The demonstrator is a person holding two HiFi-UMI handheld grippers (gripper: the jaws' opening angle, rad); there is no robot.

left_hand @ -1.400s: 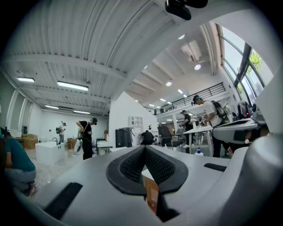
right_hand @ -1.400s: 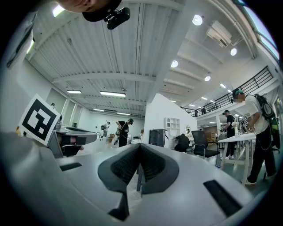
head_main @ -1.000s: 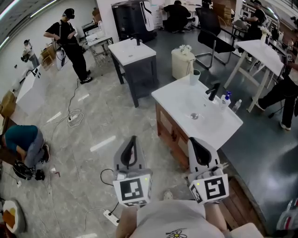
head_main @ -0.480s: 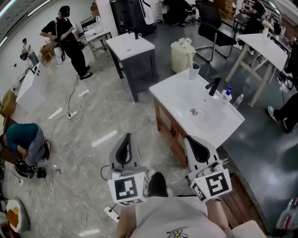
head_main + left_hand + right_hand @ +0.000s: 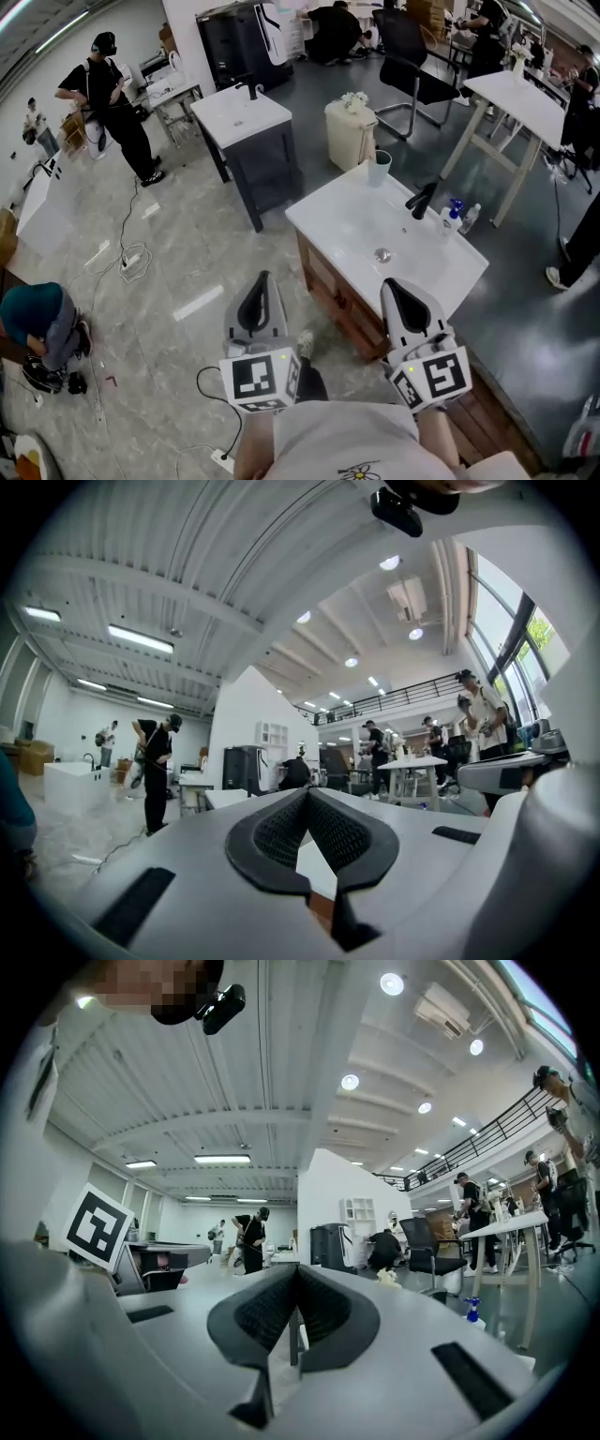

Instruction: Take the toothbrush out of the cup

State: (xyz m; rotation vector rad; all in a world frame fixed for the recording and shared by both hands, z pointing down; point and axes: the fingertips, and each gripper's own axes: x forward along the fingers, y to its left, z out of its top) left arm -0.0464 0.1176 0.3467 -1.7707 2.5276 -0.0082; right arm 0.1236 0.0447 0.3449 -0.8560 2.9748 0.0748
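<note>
Sink [image 5: 356, 225] nearer now, cup [image 5: 379, 169] on far corner, contents unclear

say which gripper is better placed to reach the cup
Right, probably: the right gripper is by the near edge of the counter, in line with the cup at its far corner; the left gripper is over the floor.

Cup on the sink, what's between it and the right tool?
The head view shows the white sink top with its drain between the right tool and the cup. Nothing else stands there.
</note>
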